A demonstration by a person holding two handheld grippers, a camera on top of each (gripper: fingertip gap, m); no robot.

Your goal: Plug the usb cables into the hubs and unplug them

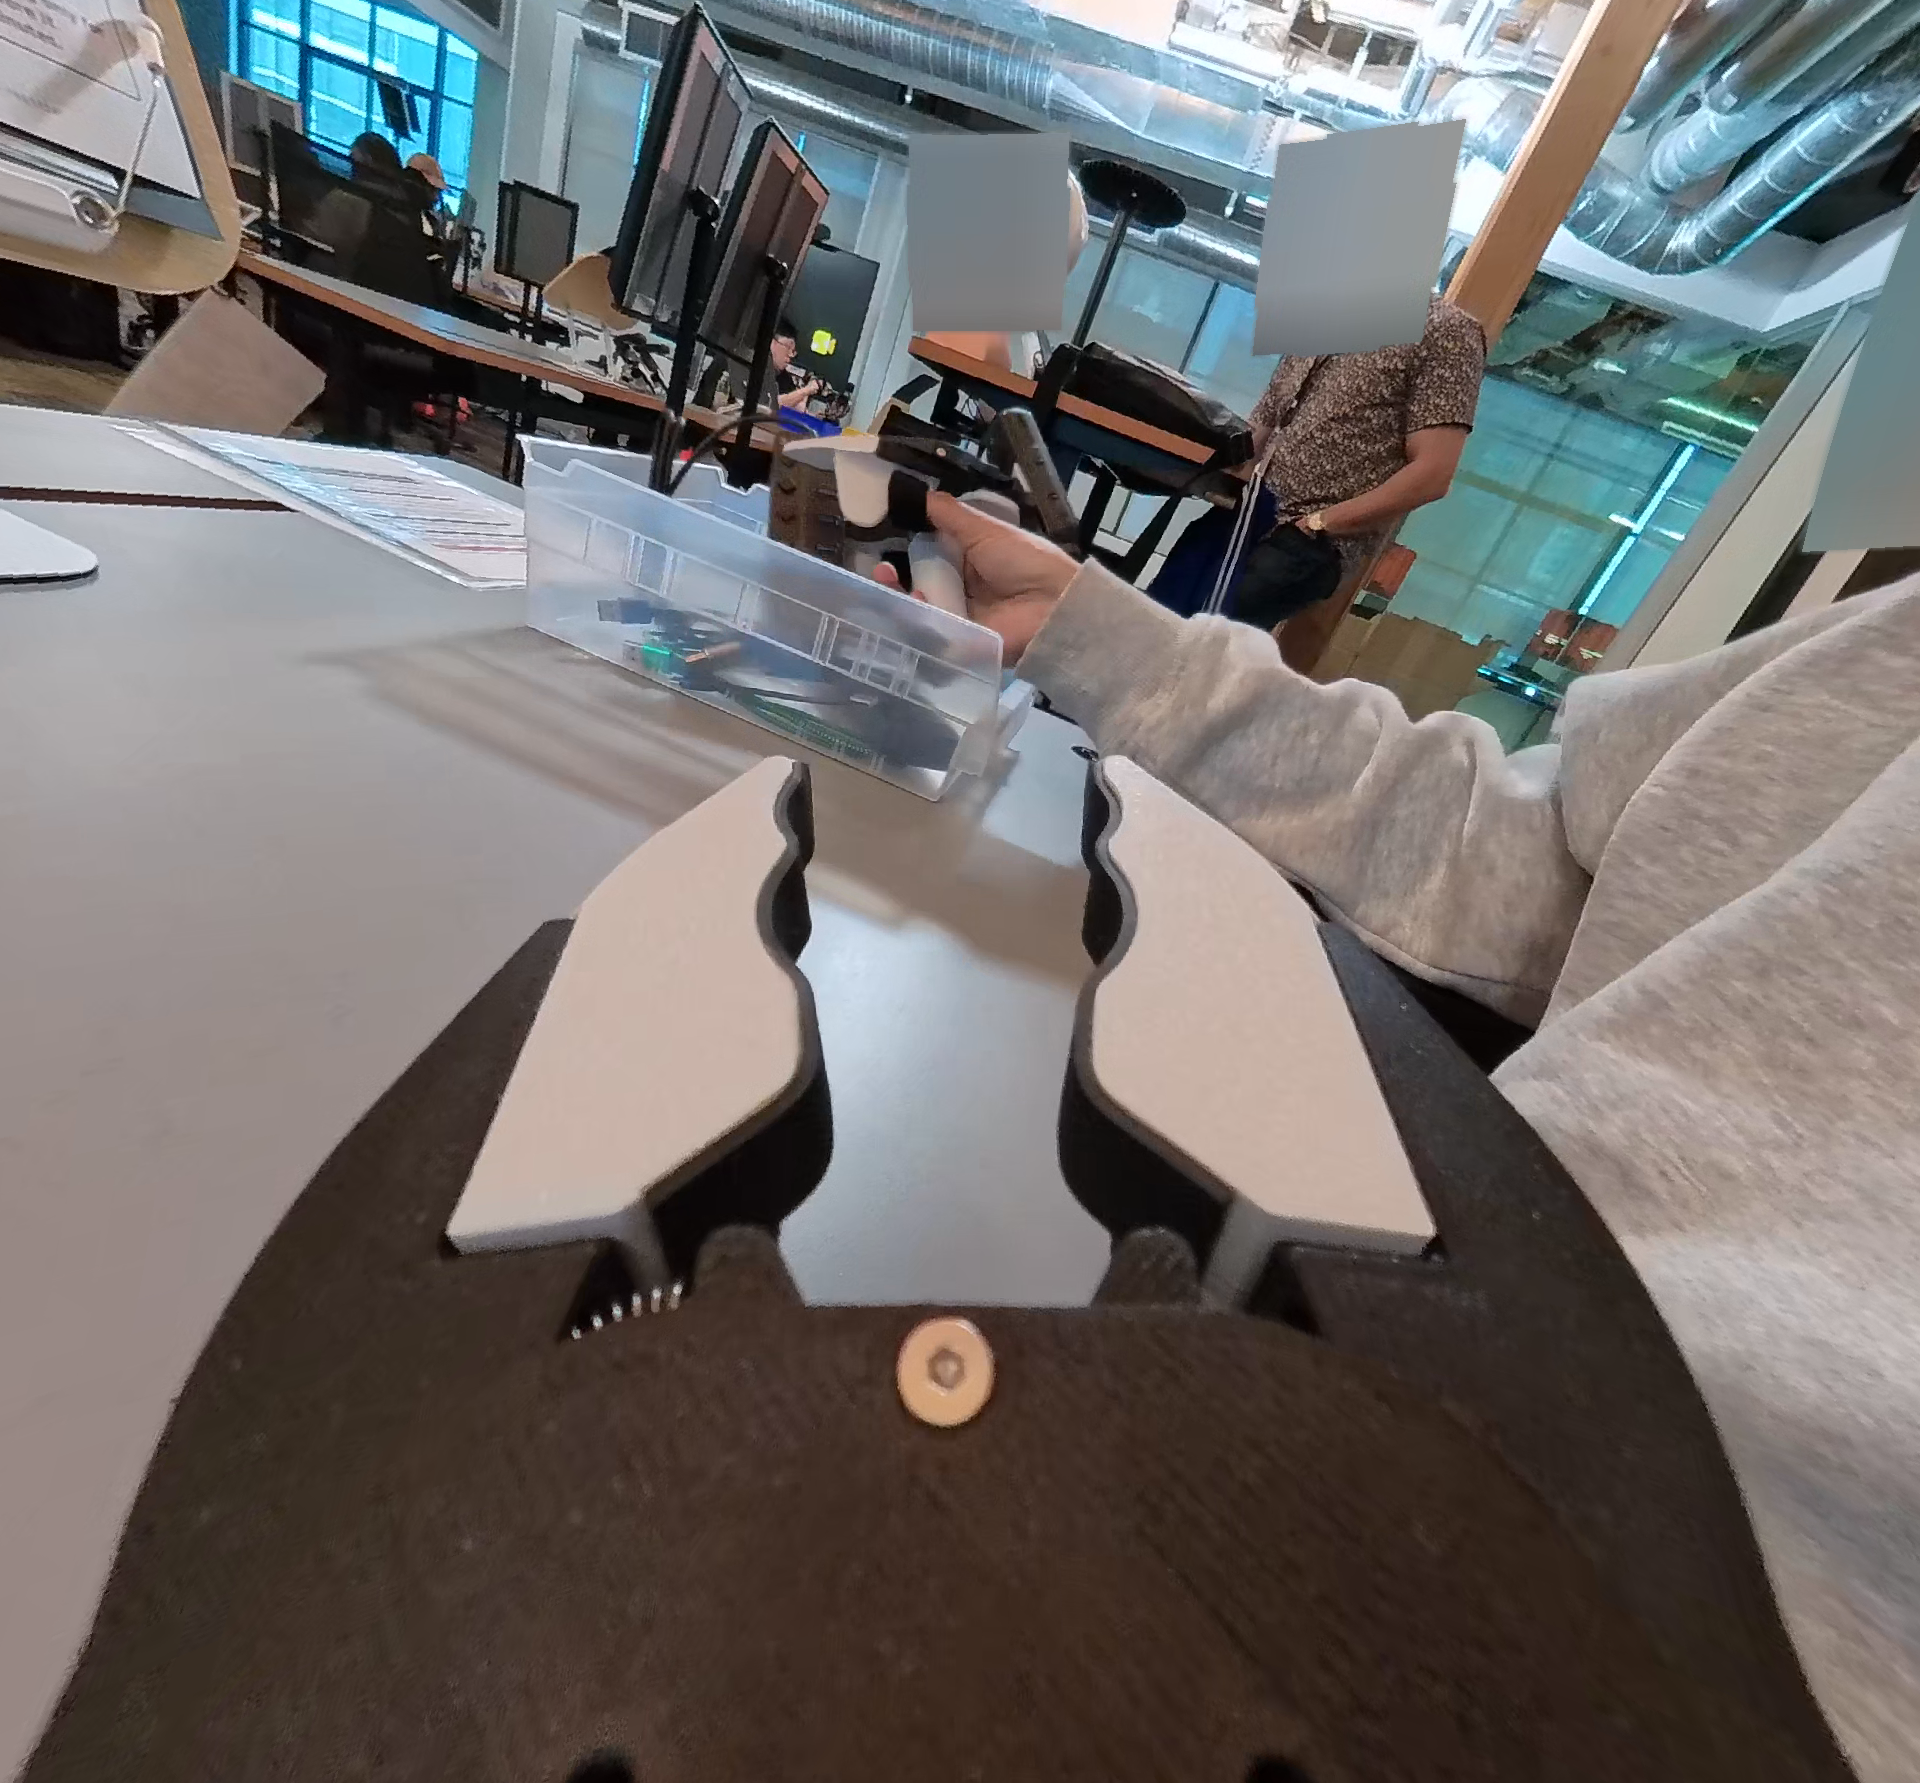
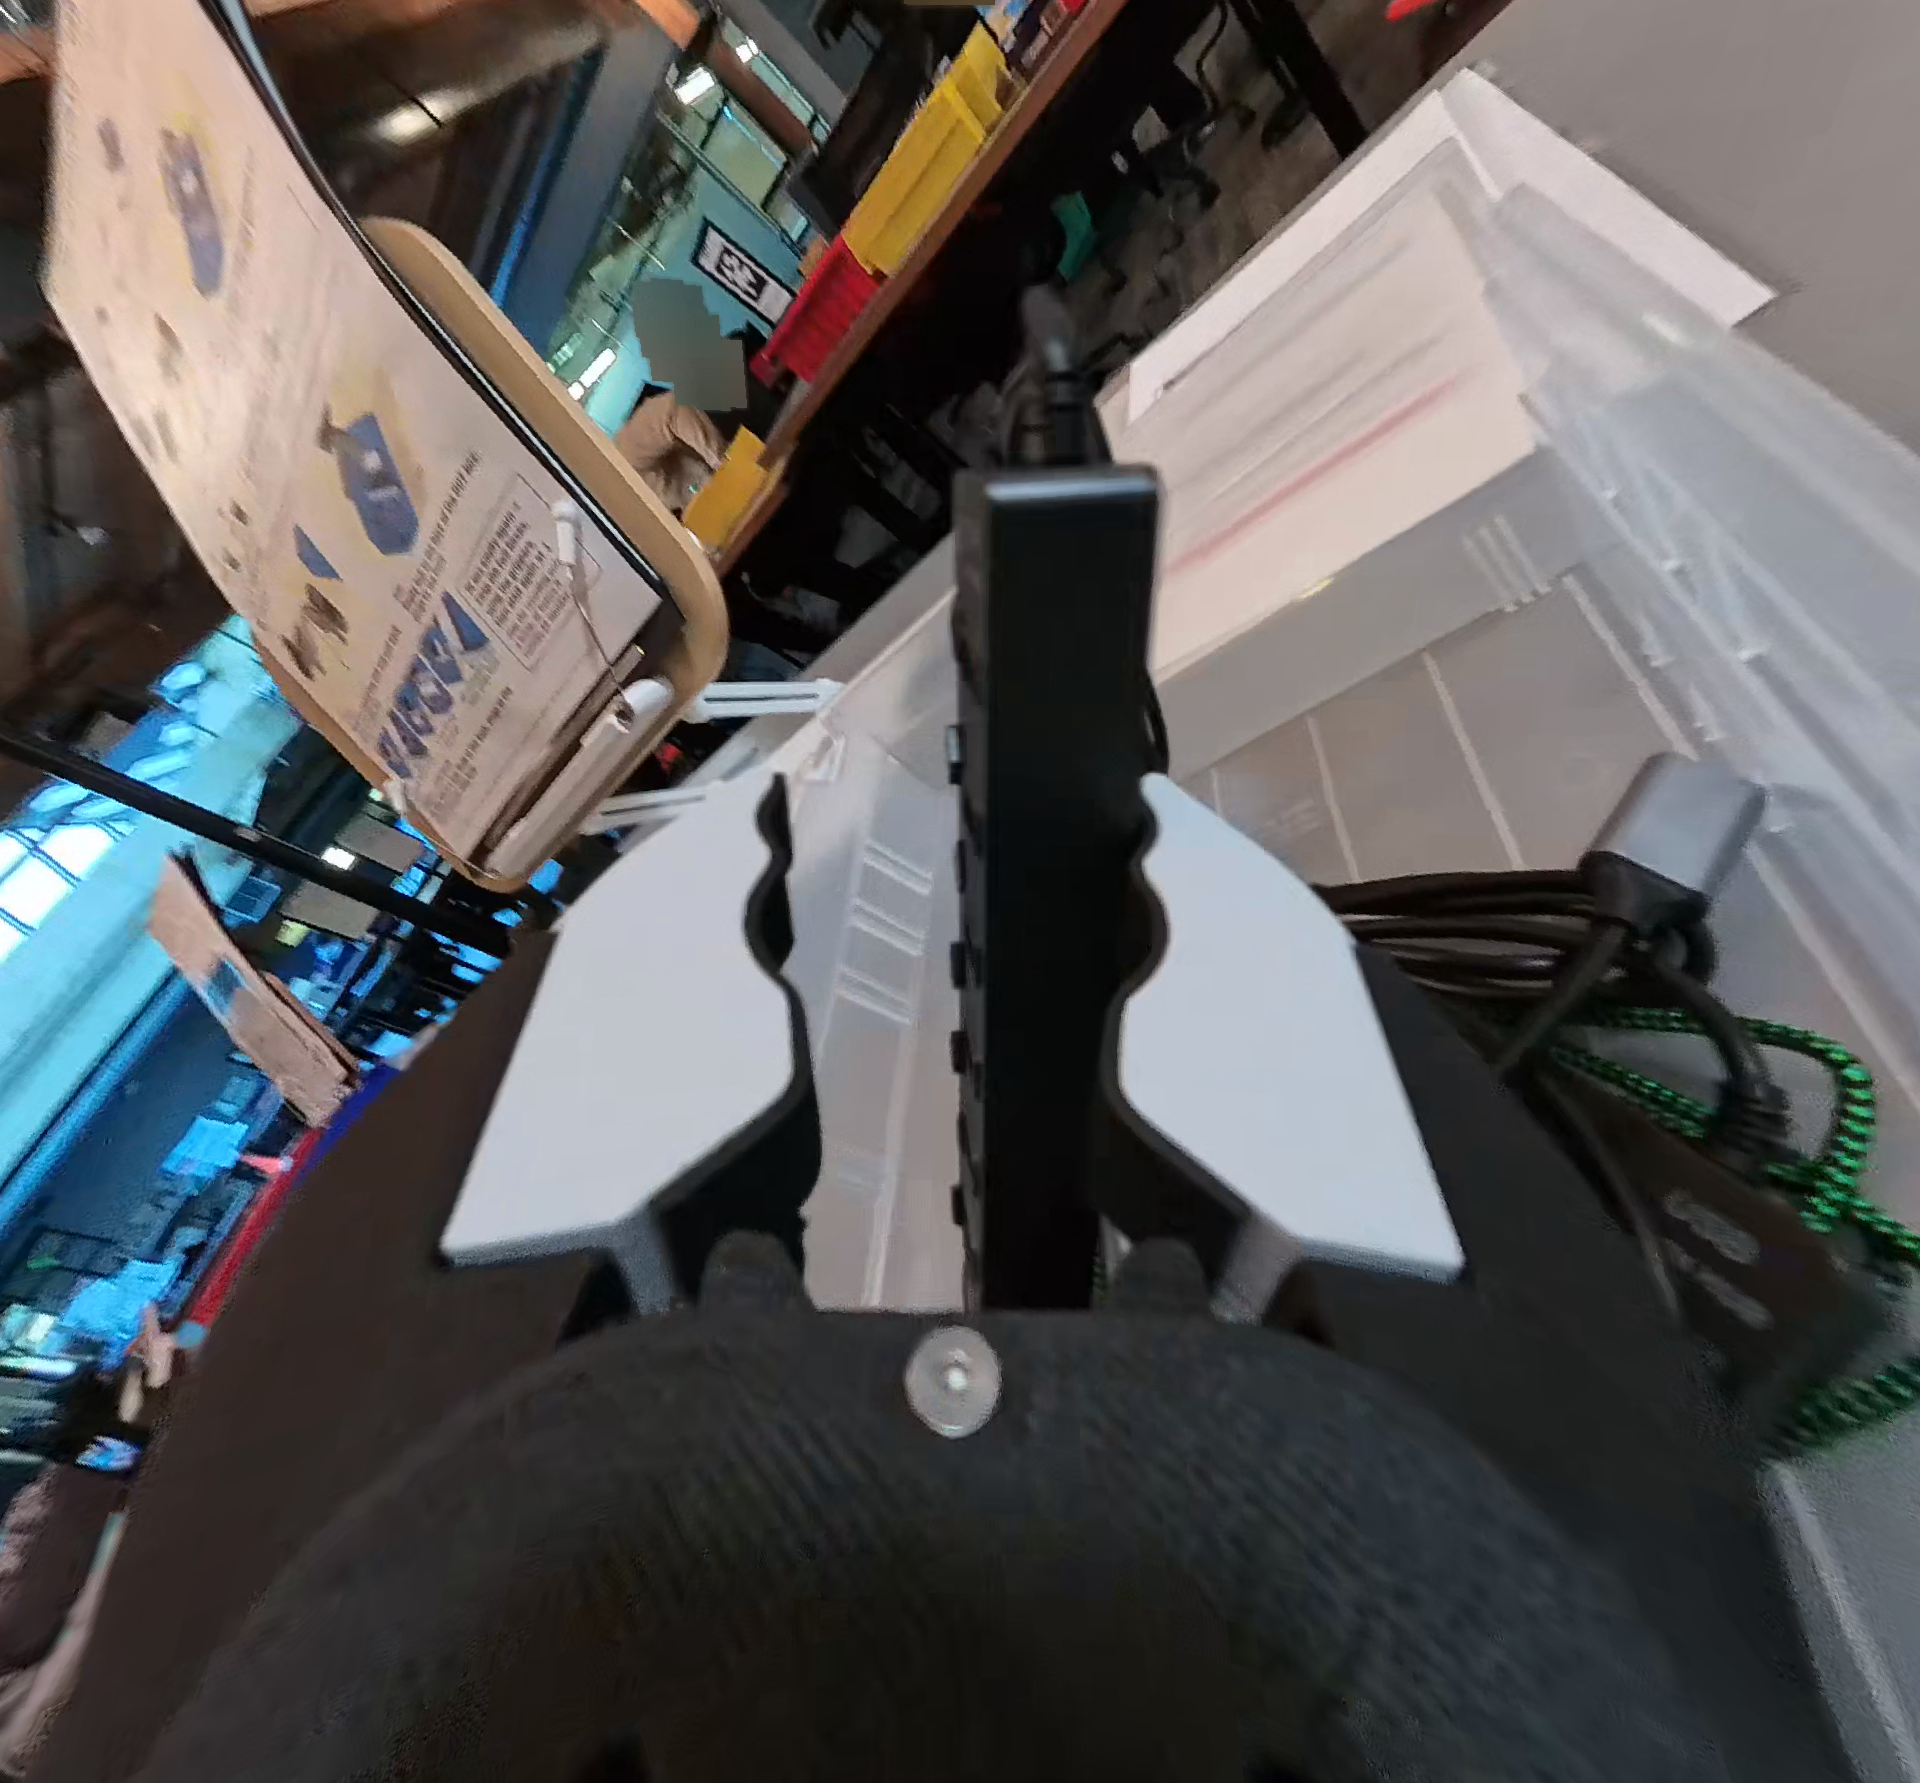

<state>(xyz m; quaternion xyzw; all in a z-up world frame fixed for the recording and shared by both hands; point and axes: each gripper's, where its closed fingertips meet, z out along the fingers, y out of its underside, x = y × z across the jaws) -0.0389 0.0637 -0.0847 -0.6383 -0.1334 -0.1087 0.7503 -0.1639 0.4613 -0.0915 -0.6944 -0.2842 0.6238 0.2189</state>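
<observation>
Between my right tool's [image 2: 961, 860] fingers stands a black hub [image 2: 1049, 798], against the right pad with a gap on the left, so I cannot tell if it's gripped. My left tool [image 1: 940, 814] hangs open over the desk [image 1: 260, 746]; cables [image 2: 1621, 985] lie in the clear bin [image 1: 758, 601].

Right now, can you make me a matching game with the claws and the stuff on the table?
Things:
1. left claw
2. black hub
3. green cable
4. clear bin

Places or states:
A. sits on the grey table
B. open, holding nothing
C. between the fingers of the right claw
D. lies beside the black cables

Pairs: 1-B, 2-C, 3-D, 4-A
</observation>
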